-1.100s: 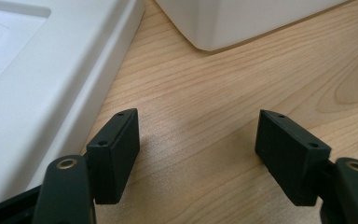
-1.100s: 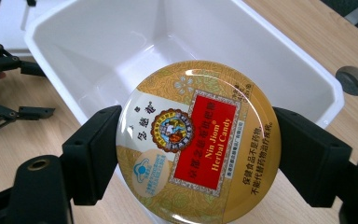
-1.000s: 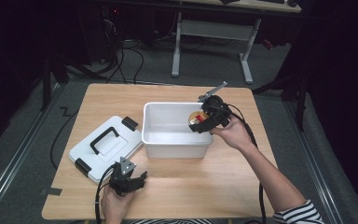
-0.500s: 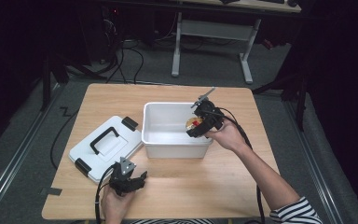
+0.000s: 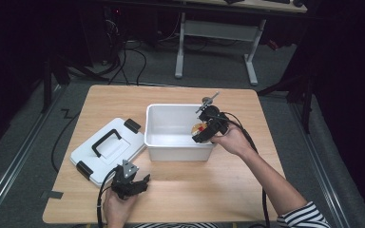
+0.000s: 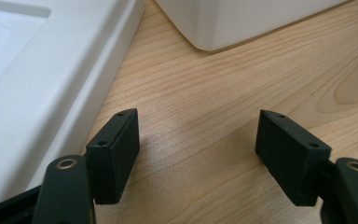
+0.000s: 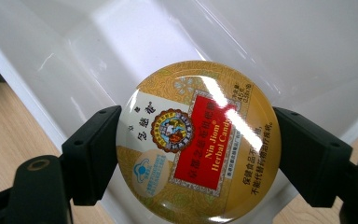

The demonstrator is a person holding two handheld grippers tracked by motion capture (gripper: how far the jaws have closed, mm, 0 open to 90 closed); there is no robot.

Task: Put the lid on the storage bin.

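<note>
My right gripper (image 5: 202, 132) is shut on a round gold candy tin (image 7: 198, 142) with a red label, one jaw on each side of its rim. It holds the tin (image 5: 198, 128) inside the right end of the white plastic bin (image 5: 171, 142), above the bin floor (image 7: 135, 42). My left gripper (image 5: 134, 184) rests near the table's front edge, jaws wide apart with bare wood between them (image 6: 196, 140). The bin's white lid (image 5: 105, 149) with a black handle lies flat just left of the bin, close to the left gripper.
The lid's edge (image 6: 65, 93) runs along the left of the left gripper view, and a bin corner (image 6: 223, 28) sits ahead. Cables trail from both grippers. A desk frame (image 5: 216, 33) stands on the floor beyond the wooden table (image 5: 247, 190).
My right gripper has carried the tin down and slightly left, deeper into the bin's right end. The left gripper has stayed where it was.
</note>
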